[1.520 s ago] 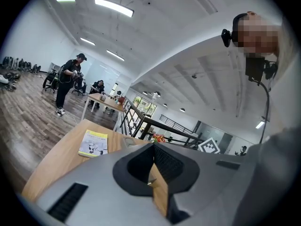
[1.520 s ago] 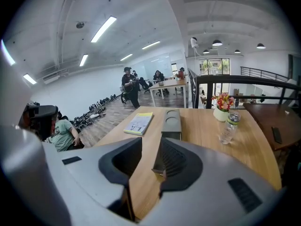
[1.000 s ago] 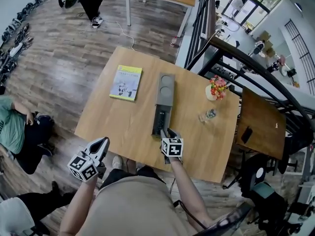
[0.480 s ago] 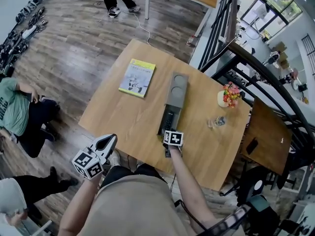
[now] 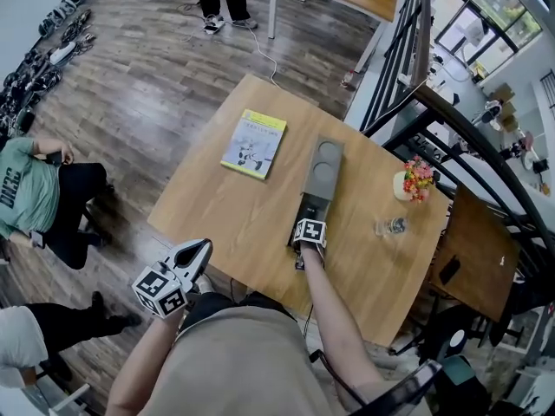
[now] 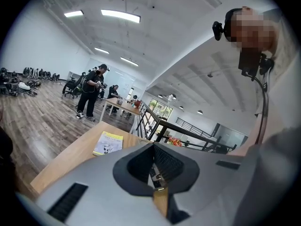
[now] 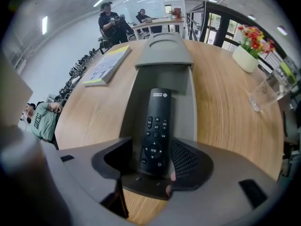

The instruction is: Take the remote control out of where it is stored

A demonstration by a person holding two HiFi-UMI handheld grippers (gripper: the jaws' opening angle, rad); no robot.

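Since a sec ago your right gripper [image 7: 153,158] has dropped from above the table edge to the near end of the grey case [image 5: 323,170], tipping steeply down, and its jaws have just been opening. They now stand apart w/ the bottom end of the remote control [image 7: 156,126] between them. The left pad is clear of it, the right pad just beside its edge, and there's no squeeze yet.

The case lies lengthwise mid-table [image 5: 217,215], w/ the lid part at the far end and the open trough toward you. The remote is in the trough, flat, buttons up, long axis along the case. Nothing else is in it.

Around it, the booklet [image 5: 254,143] is to the left, well apart. The flower pot [image 5: 414,180] and the glass [image 5: 392,226] are to the right, also clear of the case. Nothing blocks the remote.

Your left gripper [image 5: 198,251] hangs off the table's near-left edge, nearly level, jaws together, empty.
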